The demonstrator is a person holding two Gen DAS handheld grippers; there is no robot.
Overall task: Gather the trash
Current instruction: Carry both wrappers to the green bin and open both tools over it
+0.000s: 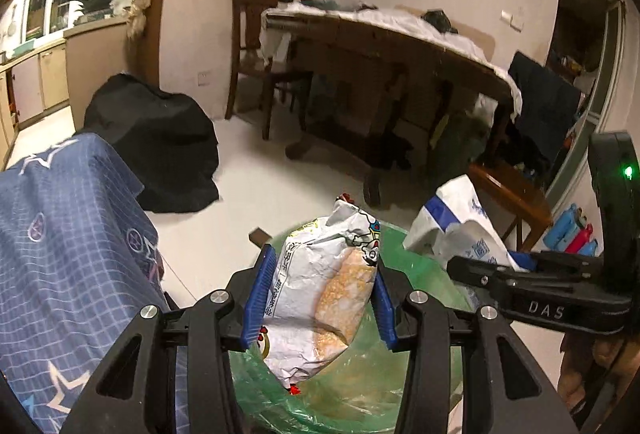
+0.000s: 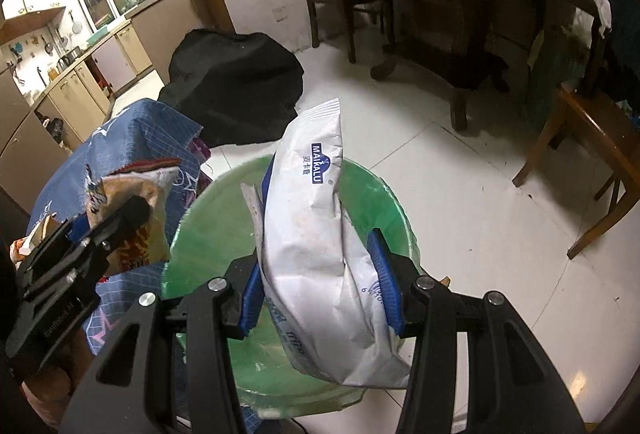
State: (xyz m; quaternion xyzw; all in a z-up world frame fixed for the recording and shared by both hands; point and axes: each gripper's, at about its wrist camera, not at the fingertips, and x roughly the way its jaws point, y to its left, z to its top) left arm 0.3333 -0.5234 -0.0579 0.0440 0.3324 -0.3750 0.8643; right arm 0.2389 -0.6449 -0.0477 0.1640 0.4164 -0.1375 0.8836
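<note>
left gripper (image 1: 320, 294) grasping snack bag (image 1: 320, 298) | right gripper (image 2: 320, 274) grasping white wrapper (image 2: 320, 234) | both seemingly over green-lined bin (image 2: 372, 194)

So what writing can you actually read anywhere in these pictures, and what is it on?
"MAIKALU": white wrapper held in the right tool.
"DAS": black body of the right tool, seen from the left wrist view.
Snack bag in the left tool: printed characters, too blurred to read.

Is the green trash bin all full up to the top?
No, the green trash bin looks mostly hollow inside its liner, while the white wrapper is held over it in the right claw.
</note>
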